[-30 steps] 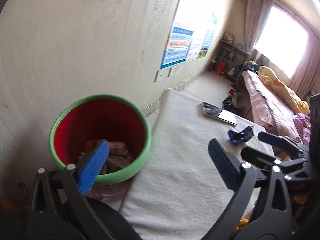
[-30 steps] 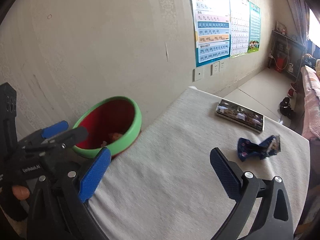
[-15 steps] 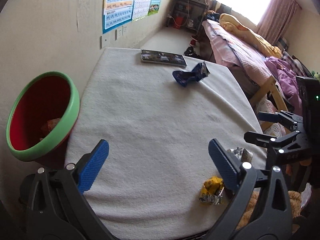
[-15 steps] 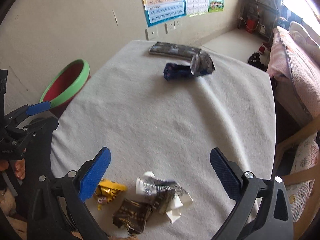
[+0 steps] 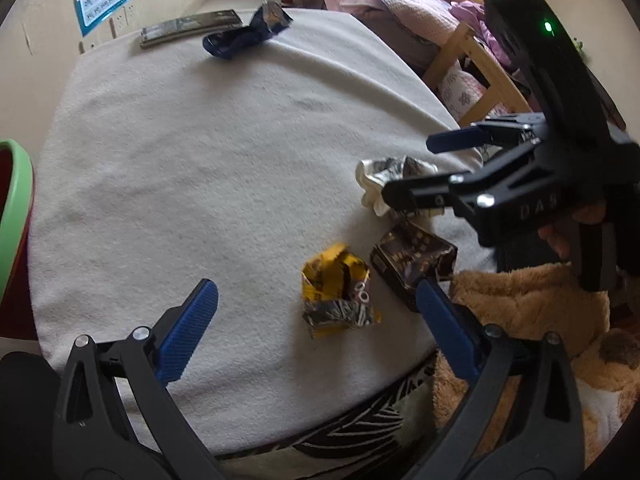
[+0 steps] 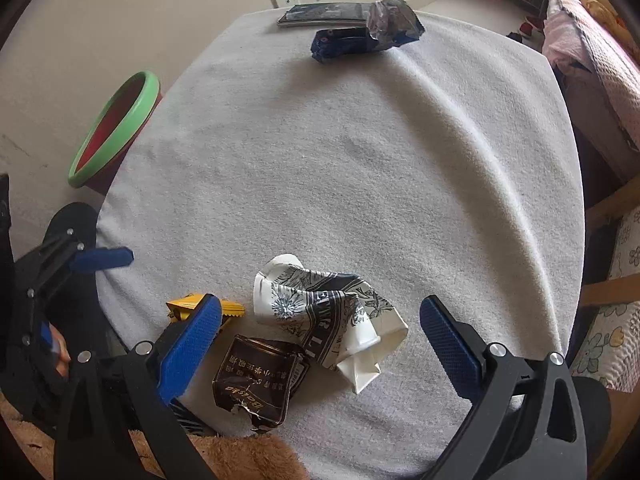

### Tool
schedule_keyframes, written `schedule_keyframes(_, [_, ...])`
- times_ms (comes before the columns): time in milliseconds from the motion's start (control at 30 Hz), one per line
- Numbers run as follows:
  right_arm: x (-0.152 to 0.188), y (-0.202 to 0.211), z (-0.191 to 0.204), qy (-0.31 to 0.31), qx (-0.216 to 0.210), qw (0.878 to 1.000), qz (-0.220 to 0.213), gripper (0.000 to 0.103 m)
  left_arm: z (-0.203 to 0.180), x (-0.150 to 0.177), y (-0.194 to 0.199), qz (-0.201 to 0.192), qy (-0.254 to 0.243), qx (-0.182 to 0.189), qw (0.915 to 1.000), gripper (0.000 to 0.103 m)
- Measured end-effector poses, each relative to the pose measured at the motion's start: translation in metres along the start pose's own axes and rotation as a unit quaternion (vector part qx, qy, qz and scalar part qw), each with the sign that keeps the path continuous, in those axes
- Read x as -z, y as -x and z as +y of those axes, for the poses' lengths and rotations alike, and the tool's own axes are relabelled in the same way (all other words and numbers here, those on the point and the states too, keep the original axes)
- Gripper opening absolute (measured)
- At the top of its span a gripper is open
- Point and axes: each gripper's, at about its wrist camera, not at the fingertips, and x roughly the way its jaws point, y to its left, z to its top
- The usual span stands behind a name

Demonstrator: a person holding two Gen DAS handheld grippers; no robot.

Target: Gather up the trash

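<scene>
So the table's covered in a fuzzy white cloth (image 6: 360, 140), pushed against a beige wall with a poster and outlets; there's a bed off to the right. The red bin with a green rim (image 6: 116, 128) sits off the table's left edge. Both grippers hang over the near edge, jaws wide, holding nothing: left gripper (image 5: 316, 316) above the crumpled yellow wrapper (image 5: 336, 292), right gripper (image 6: 320, 336) above the crushed white patterned paper cup (image 6: 324, 312) and brown wrapper (image 6: 256, 380). A second ago both pointed at the bin; now they've swung down to the trash pile. Blue wrapper (image 6: 364, 36) lies far back by a phone (image 6: 320, 14).
</scene>
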Motion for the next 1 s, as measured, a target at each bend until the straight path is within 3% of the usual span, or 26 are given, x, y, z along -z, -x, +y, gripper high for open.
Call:
schedule_keyframes(167, [0.001,-0.011,-0.015,-0.038,0.001,0.999,0.029,0.092,-0.008,0.0,-0.017,0.028,-0.003,0.011,0.9995,0.097])
schedule_keyframes(267, [0.003,-0.017,-0.016,-0.043,-0.001,0.998,0.039,0.09,-0.007,-0.001,-0.025,0.042,0.003,0.008,0.9991,0.09])
schedule_keyframes(367, [0.001,-0.021,-0.015,-0.046,-0.005,0.998,0.043,0.083,-0.003,-0.002,-0.032,0.052,0.013,0.01,0.9985,0.072])
schedule_keyframes(533, [-0.007,-0.018,-0.01,-0.042,-0.011,0.999,0.015,0.078,0.012,-0.004,-0.031,0.048,0.049,0.015,0.9975,0.041])
schedule_keyframes(600, [-0.014,-0.018,-0.007,-0.038,-0.01,0.999,0.004,0.077,0.023,-0.005,-0.028,0.04,0.073,0.021,0.9963,0.039])
schedule_keyframes(733, [-0.03,-0.019,0.0,-0.032,-0.009,0.999,-0.018,0.077,0.047,-0.014,-0.015,0.014,0.101,-0.015,0.9947,0.039])
schedule_keyframes(867, [-0.042,-0.023,0.014,-0.02,0.004,0.999,-0.037,0.078,0.061,-0.028,-0.005,-0.014,0.09,-0.072,0.9932,0.04])
schedule_keyframes(967, [-0.043,-0.024,0.021,-0.011,0.007,0.999,-0.044,0.081,0.068,-0.035,-0.001,-0.027,0.091,-0.083,0.9919,0.052])
schedule_keyframes(1000, [-0.042,-0.024,0.023,-0.008,0.011,0.999,-0.047,0.081,0.07,-0.035,0.002,-0.035,0.091,-0.086,0.9914,0.062])
